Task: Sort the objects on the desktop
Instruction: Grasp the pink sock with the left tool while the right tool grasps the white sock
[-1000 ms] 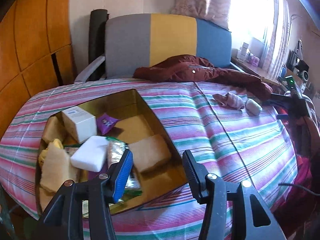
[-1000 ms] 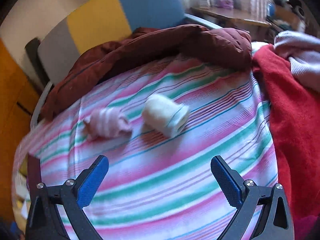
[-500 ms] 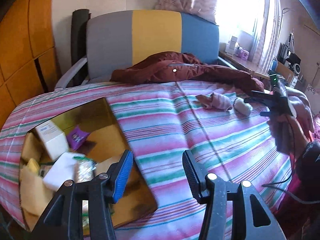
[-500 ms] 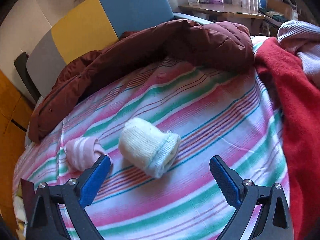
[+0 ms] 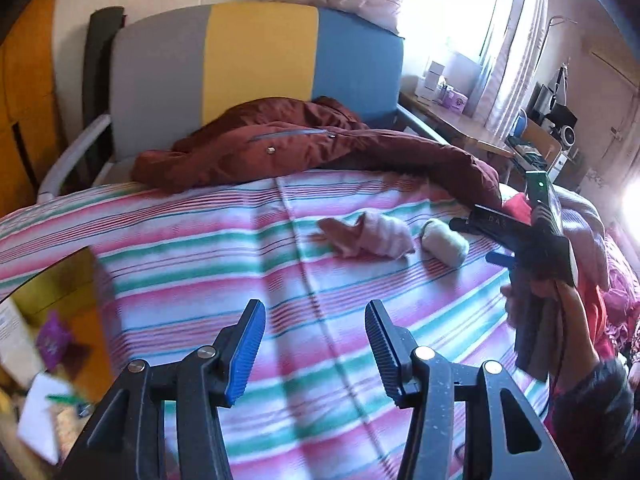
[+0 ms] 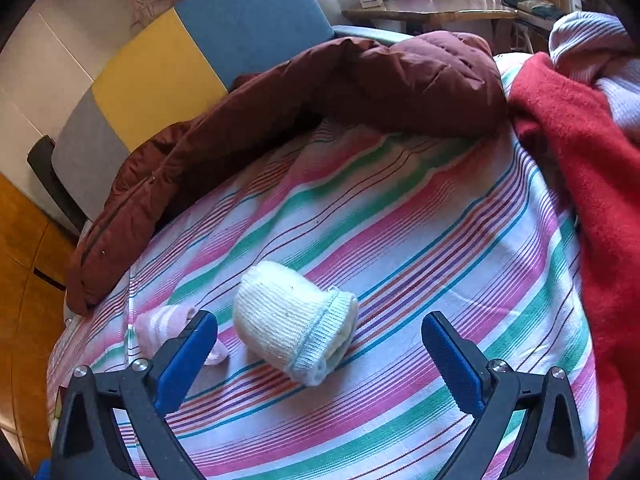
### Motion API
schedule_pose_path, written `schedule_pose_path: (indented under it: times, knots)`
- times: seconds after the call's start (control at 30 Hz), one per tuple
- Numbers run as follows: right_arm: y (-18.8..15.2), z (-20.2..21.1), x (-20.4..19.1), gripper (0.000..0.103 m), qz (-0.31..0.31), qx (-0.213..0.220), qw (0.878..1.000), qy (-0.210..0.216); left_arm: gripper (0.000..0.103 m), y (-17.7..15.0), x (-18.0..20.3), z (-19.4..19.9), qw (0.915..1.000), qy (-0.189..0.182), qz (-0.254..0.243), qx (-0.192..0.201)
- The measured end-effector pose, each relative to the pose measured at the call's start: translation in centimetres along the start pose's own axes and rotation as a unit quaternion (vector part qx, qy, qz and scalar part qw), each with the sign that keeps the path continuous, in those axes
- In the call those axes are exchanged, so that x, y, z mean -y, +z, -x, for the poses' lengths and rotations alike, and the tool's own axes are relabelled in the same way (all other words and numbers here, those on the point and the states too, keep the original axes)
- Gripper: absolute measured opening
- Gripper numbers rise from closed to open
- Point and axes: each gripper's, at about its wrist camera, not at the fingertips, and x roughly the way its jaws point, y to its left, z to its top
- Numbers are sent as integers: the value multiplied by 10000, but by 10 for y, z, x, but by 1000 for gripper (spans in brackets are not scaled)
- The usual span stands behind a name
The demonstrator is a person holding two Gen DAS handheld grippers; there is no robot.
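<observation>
Your right gripper has closed in on the rolled cream sock, jaws spread wide around it, so the grab looks next, while your left gripper swung off the box, released and empty.

Left wrist view: looks from well back across the striped sheet toward the headboard at 12 o'clock; right wrist view: close above the cream sock; both share sock, pink sock, maroon jacket.

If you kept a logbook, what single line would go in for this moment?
phase: reaching | right gripper: open, nearing rolled cream sock | left gripper: open, empty | pink sock: beside cream one on striped cloth
</observation>
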Motion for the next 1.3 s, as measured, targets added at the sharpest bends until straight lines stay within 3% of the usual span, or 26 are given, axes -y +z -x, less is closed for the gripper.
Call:
schedule_pose_path:
  times: [0.37,0.6,0.93,1.3]
  knots:
    - [3,3,2,103,-210,-88,9994,248,65,34,41,-79,9992,-111,-246,-310]
    - [4,0,8,103,-405,-234,9983,355,83,54,61,-111,9983,-190,-508,-225]
    - [6,2,12,103,-562,-271,9972,412,89,71,71,-163,9970,-313,-490,-513]
    - [4,-2,10,103,-310,-319,9990,89,84,64,72,-200,9955,-42,-605,-731]
